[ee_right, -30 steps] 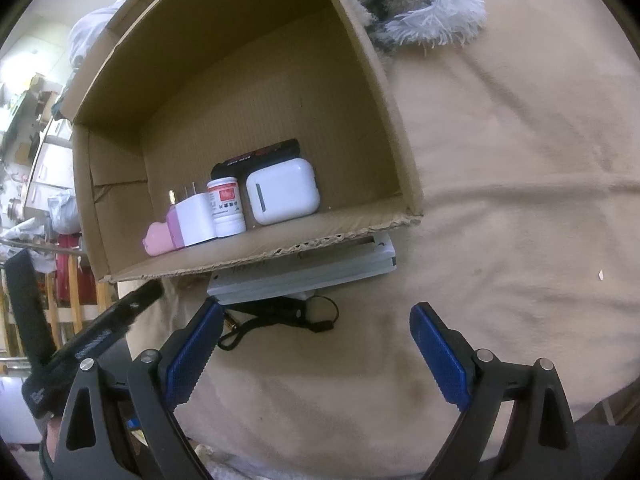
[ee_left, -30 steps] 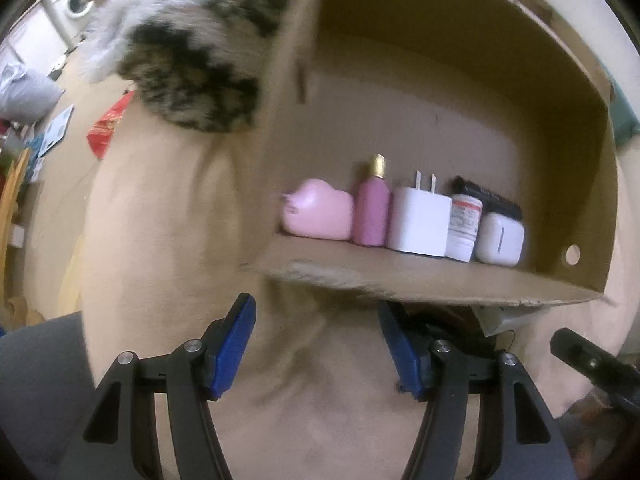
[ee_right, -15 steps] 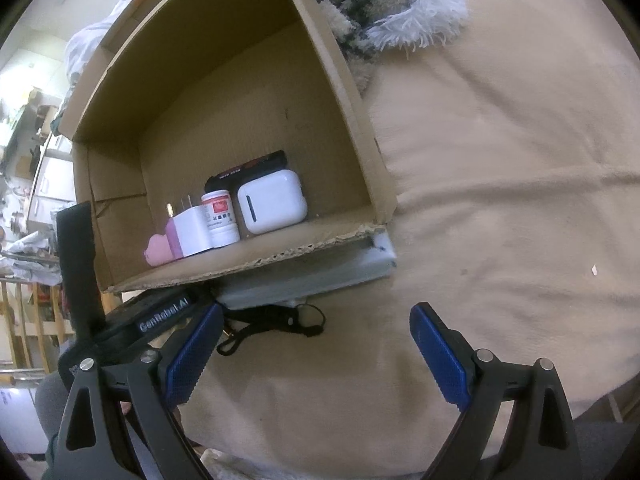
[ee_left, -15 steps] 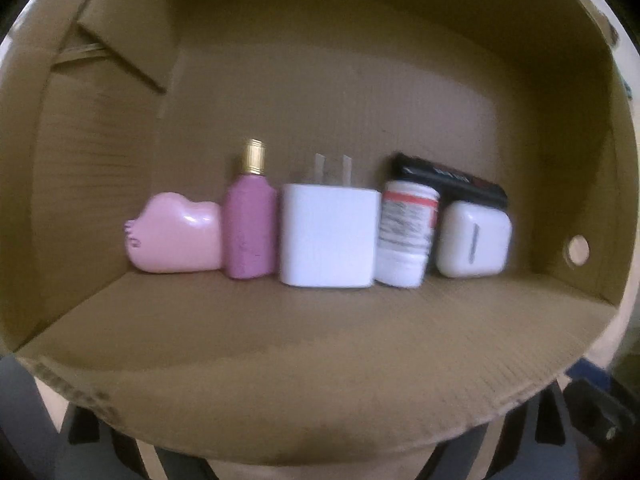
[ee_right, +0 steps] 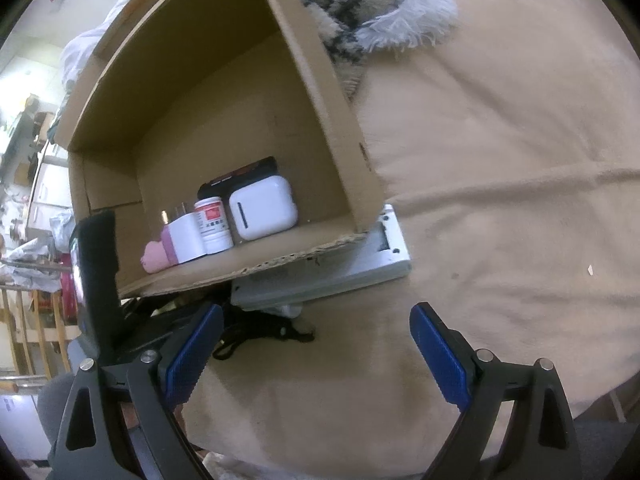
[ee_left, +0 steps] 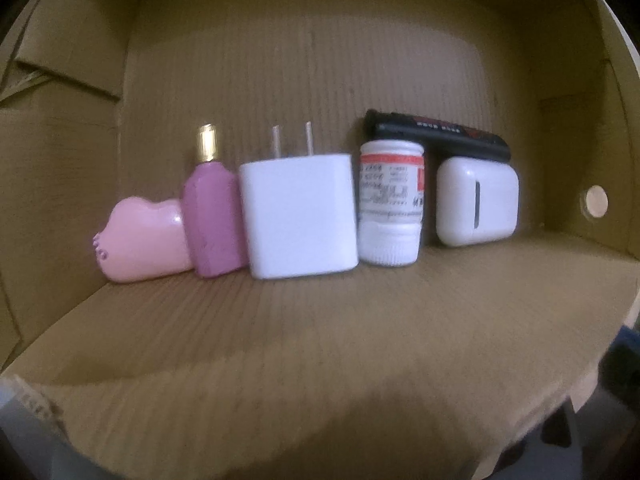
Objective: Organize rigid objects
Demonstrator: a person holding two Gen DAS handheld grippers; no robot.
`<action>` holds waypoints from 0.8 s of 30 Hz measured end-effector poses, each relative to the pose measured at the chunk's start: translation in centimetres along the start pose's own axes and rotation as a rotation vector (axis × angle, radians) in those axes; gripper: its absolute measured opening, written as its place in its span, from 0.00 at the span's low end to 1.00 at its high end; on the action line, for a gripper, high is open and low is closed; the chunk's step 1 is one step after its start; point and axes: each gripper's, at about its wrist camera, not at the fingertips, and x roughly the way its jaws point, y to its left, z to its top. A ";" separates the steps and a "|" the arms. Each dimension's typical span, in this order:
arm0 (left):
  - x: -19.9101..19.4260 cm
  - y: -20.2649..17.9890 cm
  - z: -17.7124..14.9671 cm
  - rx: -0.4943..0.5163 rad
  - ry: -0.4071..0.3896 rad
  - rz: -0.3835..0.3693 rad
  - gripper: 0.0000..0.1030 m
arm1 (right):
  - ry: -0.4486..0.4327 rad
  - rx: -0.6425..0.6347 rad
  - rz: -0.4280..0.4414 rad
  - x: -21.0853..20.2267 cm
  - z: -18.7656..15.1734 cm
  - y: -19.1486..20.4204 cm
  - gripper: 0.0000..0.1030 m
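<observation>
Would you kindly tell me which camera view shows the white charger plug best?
The left wrist view: the white charger plug stands large and front-on, both prongs visible. In the right wrist view it is small, partly hidden behind the pill bottle.

Beige blanket (ee_right: 500, 200) underneath; fluffy patterned throw (ee_right: 372, 12) behind; cluttered bright room at left

Left gripper (ee_right: 96, 280) hidden behind cardboard box (ee_right: 320, 120)

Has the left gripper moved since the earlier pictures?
Yes. Its camera has advanced toward the cardboard box: the white charger looks larger now, and the fingers are out of view under the box floor.
</observation>
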 end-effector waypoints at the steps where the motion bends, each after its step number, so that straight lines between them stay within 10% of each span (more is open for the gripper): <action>1: -0.2 0.2 -0.2 -0.002 -0.001 0.012 0.94 | -0.001 0.000 -0.001 -0.1 0.0 -0.1 0.97; 6: -1.7 2.9 -1.4 -0.065 0.012 0.015 0.85 | 0.024 -0.014 0.009 0.2 0.3 -0.1 0.97; 9: -4.4 4.2 -1.1 -0.086 -0.056 0.073 0.29 | 0.042 -0.036 -0.012 0.9 0.8 0.2 0.97; 10: -4.4 4.8 -1.0 -0.094 -0.045 0.065 0.28 | 0.044 -0.044 -0.026 1.1 1.0 0.4 0.97; 17: -2.7 7.5 -1.4 -0.172 0.010 -0.022 0.36 | 0.039 -0.044 -0.050 1.4 0.7 0.6 0.97; 19: -3.1 6.6 -1.5 -0.126 0.006 0.021 0.58 | 0.037 -0.042 -0.057 1.5 0.6 0.6 0.97; 24: -2.3 3.4 -1.6 -0.104 0.030 0.023 0.73 | 0.033 -0.036 -0.055 1.9 0.6 0.9 0.97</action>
